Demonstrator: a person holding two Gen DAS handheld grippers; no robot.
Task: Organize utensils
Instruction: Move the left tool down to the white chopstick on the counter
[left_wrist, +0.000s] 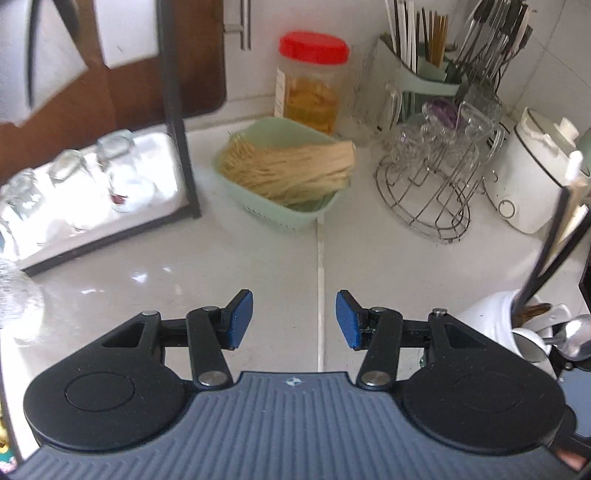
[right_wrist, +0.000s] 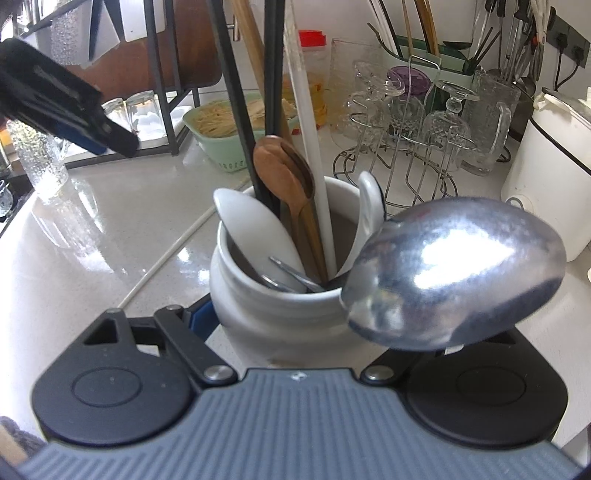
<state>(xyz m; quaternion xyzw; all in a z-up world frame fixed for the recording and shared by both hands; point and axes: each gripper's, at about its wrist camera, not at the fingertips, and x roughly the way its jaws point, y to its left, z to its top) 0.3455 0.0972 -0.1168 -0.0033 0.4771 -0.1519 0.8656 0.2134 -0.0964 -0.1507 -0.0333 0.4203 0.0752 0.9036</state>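
left gripper (left_wrist: 294, 319) empty, jaws apart | right gripper (right_wrist: 280, 317) clamps white jar (right_wrist: 280, 295) | glazed, heavy, slippery, breakable; grip low on its belly

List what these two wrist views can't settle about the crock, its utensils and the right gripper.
- Right gripper: right wrist view, the white crock and big metal spoon hide its pads, so contact is unclear.
- Metal spoon handle: hidden behind its own bowl.
- Fork and crock's lower contents: hidden by the rim, count unknown.
- Black chopsticks: tops cut off by the top edge.
- Crock in left wrist view: partly cut off by the gripper body and right edge.
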